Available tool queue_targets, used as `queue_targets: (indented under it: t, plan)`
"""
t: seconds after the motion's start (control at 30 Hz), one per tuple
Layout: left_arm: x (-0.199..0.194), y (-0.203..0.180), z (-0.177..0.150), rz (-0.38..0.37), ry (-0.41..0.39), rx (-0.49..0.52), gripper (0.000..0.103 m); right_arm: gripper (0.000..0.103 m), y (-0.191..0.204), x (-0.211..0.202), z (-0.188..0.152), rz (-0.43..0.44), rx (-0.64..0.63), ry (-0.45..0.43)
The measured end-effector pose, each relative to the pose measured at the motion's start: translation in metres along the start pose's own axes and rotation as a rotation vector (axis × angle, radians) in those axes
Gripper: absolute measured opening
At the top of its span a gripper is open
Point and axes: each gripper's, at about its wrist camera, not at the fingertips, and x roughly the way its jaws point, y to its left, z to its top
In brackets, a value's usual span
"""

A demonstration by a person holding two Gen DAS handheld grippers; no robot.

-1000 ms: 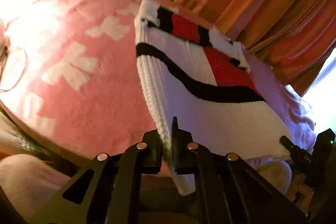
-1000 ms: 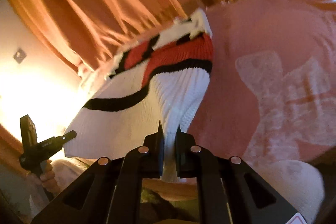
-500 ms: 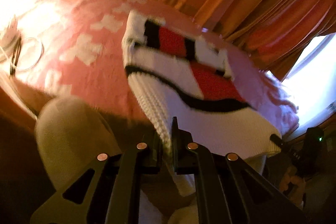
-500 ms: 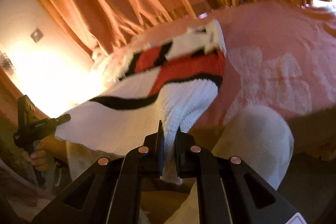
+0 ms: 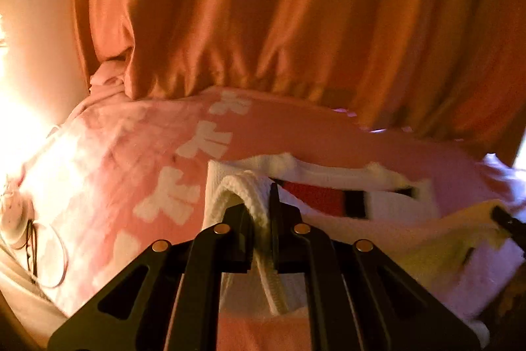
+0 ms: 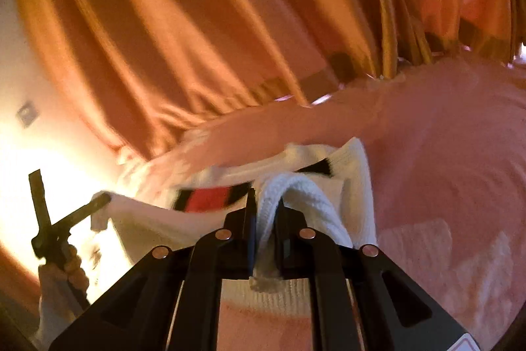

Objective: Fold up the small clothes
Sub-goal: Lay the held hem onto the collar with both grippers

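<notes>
The white knitted garment with red and black bands (image 5: pixel 328 203) has been carried forward and doubled over onto the pink blanket with white patterns (image 5: pixel 131 173). Its hem is clamped by the left gripper (image 5: pixel 261 213) and right gripper (image 6: pixel 264 213). Orange curtains (image 5: pixel 296 22) hang behind.

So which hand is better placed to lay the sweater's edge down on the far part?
Neither clearly: the left tool and right tool each pinch a corner of the white sweater, both raised over the pink blanket.
</notes>
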Motion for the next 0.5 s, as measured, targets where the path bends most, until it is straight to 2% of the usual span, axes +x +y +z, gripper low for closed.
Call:
queue_targets:
  t: [0.1, 0.2, 0.23, 0.33, 0.4, 0.5]
  plan:
    - [0.072, 0.002, 0.007, 0.038, 0.088, -0.047, 0.006, 0.012, -0.021, 0.055, 0.013, -0.019, 0.058, 0.059]
    - [0.117, 0.009, 0.003, 0.048, 0.153, -0.053, 0.009, 0.019, -0.040, 0.106, 0.020, -0.097, 0.084, 0.111]
    - [0.132, 0.011, 0.000, 0.052, 0.168, -0.053, 0.011, 0.022, -0.043, 0.112, 0.021, -0.106, 0.091, 0.114]
    - [0.146, 0.017, -0.008, 0.060, 0.163, -0.074, 0.013, 0.029, -0.050, 0.115, 0.027, -0.100, 0.101, 0.080]
    - [0.147, 0.015, -0.007, 0.057, 0.171, -0.077, 0.014, 0.039, -0.052, 0.108, 0.029, -0.118, 0.093, 0.046]
    - [0.143, 0.004, -0.005, 0.086, 0.135, -0.010, 0.014, 0.039, -0.053, 0.107, 0.031, -0.125, 0.080, 0.041]
